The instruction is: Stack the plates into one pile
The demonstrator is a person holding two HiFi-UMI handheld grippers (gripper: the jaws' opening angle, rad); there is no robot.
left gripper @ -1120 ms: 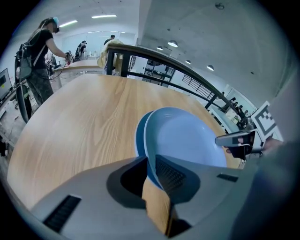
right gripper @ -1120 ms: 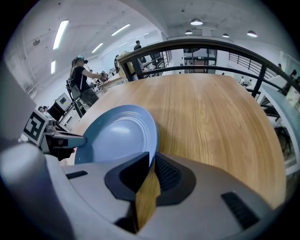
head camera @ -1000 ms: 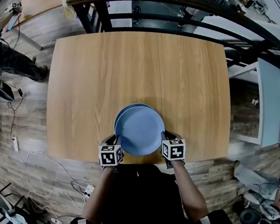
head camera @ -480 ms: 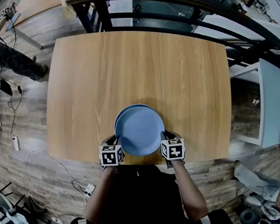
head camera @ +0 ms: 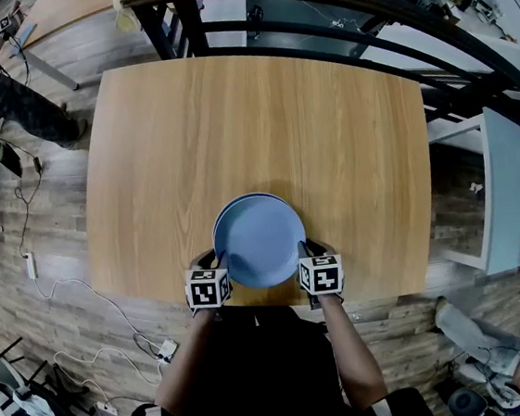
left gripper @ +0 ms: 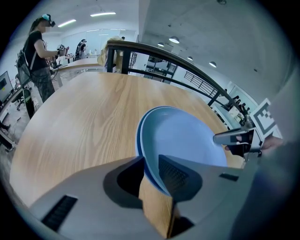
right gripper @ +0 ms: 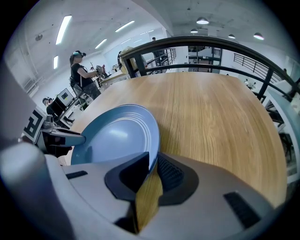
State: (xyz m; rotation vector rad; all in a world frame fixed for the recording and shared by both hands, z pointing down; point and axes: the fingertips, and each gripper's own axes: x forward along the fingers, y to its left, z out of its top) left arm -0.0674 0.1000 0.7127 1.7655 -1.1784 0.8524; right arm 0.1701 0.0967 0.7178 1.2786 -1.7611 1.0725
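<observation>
Wooden table (head camera: pixel 232 122) carries the blue top plate (head camera: pixel 262 241) near its front edge, resting slightly offset on the bottom plate (head camera: pixel 233 205). The left claw (left gripper: pixel 150 161) has just been opening, jaws loose around the top plate's rim. The right claw (right gripper: pixel 153 161) pinches the opposite rim. Best to release that one too, then draw both claws straight outward without nudging the pile.

Left gripper (left gripper: pixel 152 176) jaws have been opening, seemingly off the plate (left gripper: pixel 187 136).
</observation>
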